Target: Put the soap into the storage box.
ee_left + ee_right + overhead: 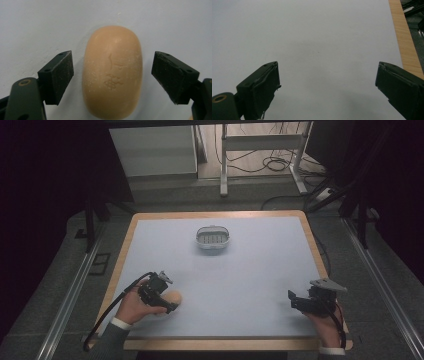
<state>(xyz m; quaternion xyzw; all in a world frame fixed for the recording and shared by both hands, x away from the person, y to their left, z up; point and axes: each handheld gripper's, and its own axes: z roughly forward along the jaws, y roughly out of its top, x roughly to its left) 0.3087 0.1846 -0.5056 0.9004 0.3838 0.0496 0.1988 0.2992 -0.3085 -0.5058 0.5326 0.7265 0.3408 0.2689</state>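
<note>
High view: My left tool (167, 296) sat low at the near-left part of the tabletop (260, 270), gripped in my left hand (134, 308), its cable looping off toward the near edge. A tan oval soap bar (174, 298) lay on the pale sheet just beside that tool's tip, partly hidden by it. My right tool (295, 299) rested near the near-right corner, held by my right hand (326, 325), the grey three-cornered plate on its top. The two tools were well apart. A small grey slotted soap dish (213, 239) stood toward the far middle of the tabletop, well apart from the soap bar and from both tools. A wooden border framed the pale sheet.

Left gripper view: My left tool (112, 75) was released, jaws spread wide. The soap bar (112, 72) lay between them, lengthwise along the tool's line, with a gap on each side; neither pad touched it. A faint stamped mark showed on its top face. It lay flat on the tabletop.

Right gripper view: My right tool (327, 82) was also released, jaws wide apart, holding nothing. Bare pale tabletop (317, 40) lay between and beyond the jaws; the wooden border ran along the right side of the view.
</note>
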